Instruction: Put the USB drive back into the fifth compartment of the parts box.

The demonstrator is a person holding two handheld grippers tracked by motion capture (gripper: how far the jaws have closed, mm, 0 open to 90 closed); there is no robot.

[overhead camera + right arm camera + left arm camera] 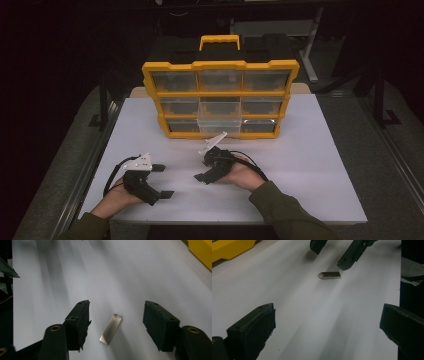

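Note:
A small silver metal USB stick [111,329] lies flat on the white table [310,165]. My right gripper [116,308] is open and low over it, one black jaw on each side of the stick and neither touching it. From the left gripper view, the stick [329,275] lies farther off, just below the right gripper [330,255]. My left gripper [327,315] is open with nothing between its jaws. In the high view the left gripper [162,181] sits near the table's front left, and the right gripper [202,169] is front centre.
A yellow organiser box [220,97] with clear drawers and a carry handle stands upright at the back centre of the table. Its bottom middle drawer [218,127] appears to stick out a little. Dark floor and table frames surround the white top.

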